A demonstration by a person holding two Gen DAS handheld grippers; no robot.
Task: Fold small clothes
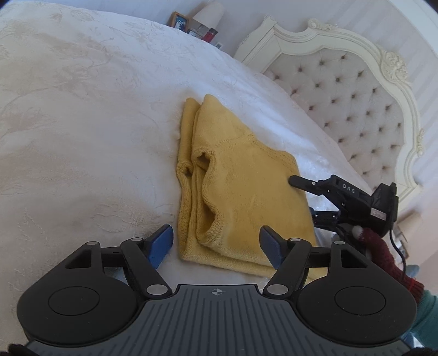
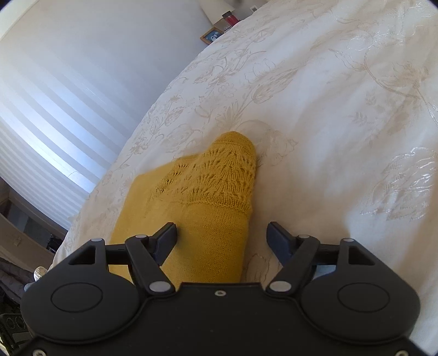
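Observation:
A small yellow knitted garment (image 1: 235, 186) lies folded in layers on the white bedspread (image 1: 82, 123). My left gripper (image 1: 216, 243) is open just above its near edge, its blue pads either side of that edge. My right gripper (image 1: 303, 200) shows at the garment's right edge in the left wrist view, its upper finger resting over the cloth. In the right wrist view the right gripper (image 2: 221, 235) is open and empty, with the garment (image 2: 208, 197) and its lace-patterned end under and between the fingers.
A tufted cream headboard (image 1: 342, 90) stands at the right. A nightstand with a picture frame (image 1: 180, 22), a lamp base and a red jar (image 2: 231, 17) is beyond the bed's far edge. Striped wall (image 2: 54, 95) runs alongside the bed.

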